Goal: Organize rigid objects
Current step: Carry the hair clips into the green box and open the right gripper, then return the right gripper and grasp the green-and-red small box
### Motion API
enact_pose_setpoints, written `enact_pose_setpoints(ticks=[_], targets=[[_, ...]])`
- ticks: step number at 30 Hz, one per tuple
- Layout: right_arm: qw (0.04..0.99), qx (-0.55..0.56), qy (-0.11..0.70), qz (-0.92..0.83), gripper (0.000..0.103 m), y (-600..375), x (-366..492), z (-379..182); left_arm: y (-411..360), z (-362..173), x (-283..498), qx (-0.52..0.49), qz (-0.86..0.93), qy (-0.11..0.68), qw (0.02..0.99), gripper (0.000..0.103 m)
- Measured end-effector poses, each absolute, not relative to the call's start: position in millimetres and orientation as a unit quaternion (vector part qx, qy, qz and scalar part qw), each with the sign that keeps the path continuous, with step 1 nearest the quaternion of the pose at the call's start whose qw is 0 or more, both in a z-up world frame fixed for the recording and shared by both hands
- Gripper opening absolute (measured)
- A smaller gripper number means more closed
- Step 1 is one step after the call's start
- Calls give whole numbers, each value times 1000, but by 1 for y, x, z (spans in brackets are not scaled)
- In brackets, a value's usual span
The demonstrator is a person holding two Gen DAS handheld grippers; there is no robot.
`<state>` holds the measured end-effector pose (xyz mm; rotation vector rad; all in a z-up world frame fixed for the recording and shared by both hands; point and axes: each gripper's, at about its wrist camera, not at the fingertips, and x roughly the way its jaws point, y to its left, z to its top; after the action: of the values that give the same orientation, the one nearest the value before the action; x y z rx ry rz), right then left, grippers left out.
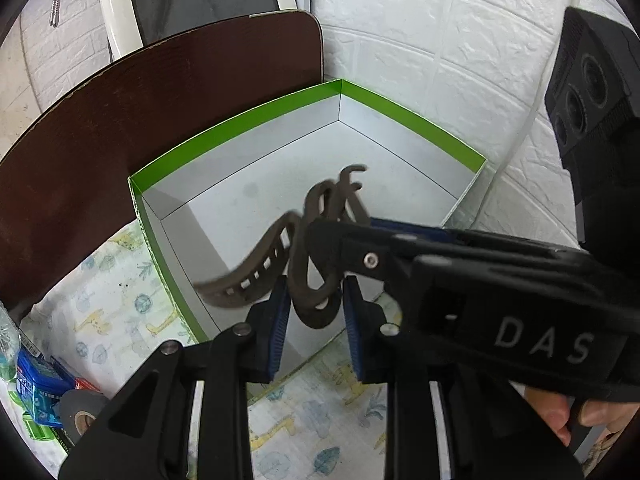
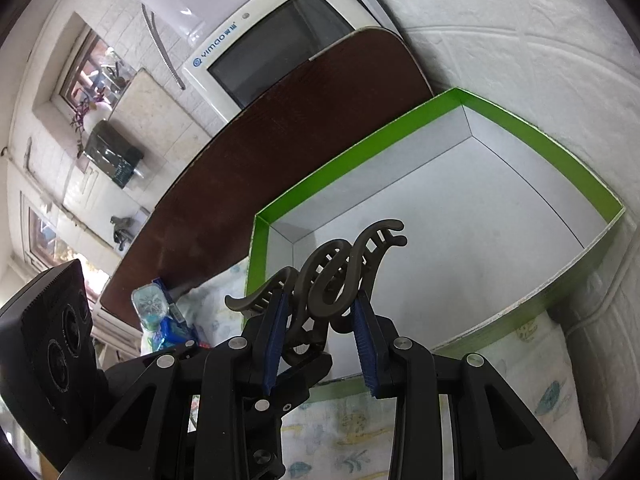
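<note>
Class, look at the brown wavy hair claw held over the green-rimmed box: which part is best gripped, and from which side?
Grip the hair claw across its thick central loops, coming from the near, open side of the box. Its curled ends and thin teeth are flimsy and offer little flat surface; the middle fits between the pads.

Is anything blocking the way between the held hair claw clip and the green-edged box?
Nothing visible does. Both tongs, left and right, grip the brown hair claw clip over the near edge of the open box. The white box floor below shows nothing in it, and no lid or other item lies across the opening.
</note>
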<state>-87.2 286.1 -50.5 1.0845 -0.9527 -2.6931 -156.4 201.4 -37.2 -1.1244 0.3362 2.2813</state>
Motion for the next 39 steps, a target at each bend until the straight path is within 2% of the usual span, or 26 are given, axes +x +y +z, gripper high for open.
enact_pose_setpoints(ticks=[5, 9, 12, 19, 27, 36, 39], targets=[[34, 363, -311, -877, 36, 282, -85, -60, 198, -32, -148, -406, 859, 134, 282, 27], [11, 353, -307, -884, 36, 283, -75, -54, 184, -29, -137, -401, 866, 130, 270, 38], [-2, 340, -311, -888, 36, 282, -65, -45, 165, -25, -125, -393, 876, 121, 252, 41], [44, 322, -263, -908, 35, 240, -52, -17, 95, -19, -107, -375, 903, 91, 190, 50], [120, 364, -217, -898, 35, 159, -63, -30, 10, -36, -90, -402, 908, 35, 115, 51], [141, 439, -207, -863, 36, 104, -91, -77, -6, -63, -73, -427, 889, -1, 164, 49], [134, 449, -214, -857, 36, 100, -94, -84, -3, -71, -78, -437, 881, -11, 178, 42]])
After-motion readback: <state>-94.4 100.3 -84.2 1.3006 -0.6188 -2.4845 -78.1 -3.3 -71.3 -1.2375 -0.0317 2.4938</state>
